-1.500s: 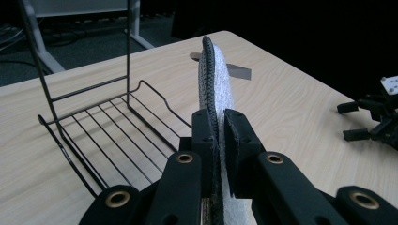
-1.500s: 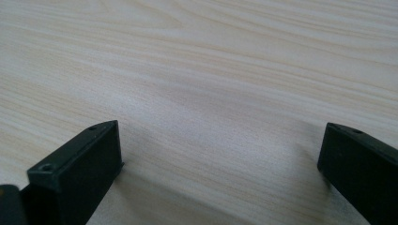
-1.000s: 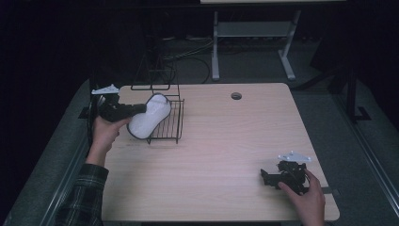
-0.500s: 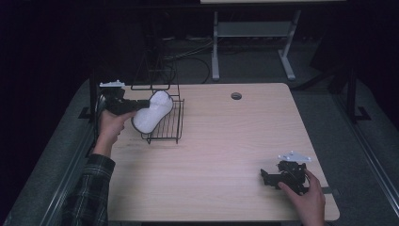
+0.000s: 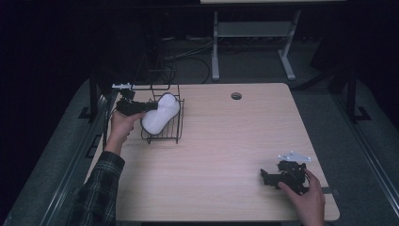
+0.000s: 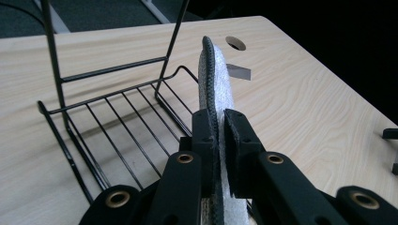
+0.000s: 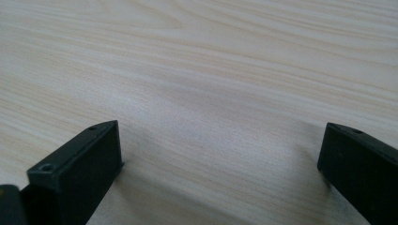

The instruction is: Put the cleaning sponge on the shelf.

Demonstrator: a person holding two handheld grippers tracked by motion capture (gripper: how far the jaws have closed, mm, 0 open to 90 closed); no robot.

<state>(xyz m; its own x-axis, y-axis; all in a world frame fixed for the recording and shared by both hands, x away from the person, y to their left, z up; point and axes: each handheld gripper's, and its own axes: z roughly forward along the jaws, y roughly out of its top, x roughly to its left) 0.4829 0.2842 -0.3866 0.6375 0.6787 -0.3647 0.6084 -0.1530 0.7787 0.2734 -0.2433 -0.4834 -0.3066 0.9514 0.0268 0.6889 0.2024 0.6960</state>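
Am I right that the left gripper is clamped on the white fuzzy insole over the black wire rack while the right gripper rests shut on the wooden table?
Not quite. The right gripper is open: the right gripper view shows its jaws wide apart over bare wooden table. The left gripper is indeed clamped on the white fuzzy insole over the black wire rack.

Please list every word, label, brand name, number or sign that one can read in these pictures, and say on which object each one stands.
There are none: no readable text appears in any view.
The white pad, held in the left gripper over the wire rack, shows no label or print.
The table is bare wood grain, no markings.
The right gripper, open and low over the table, shows no readable marking.
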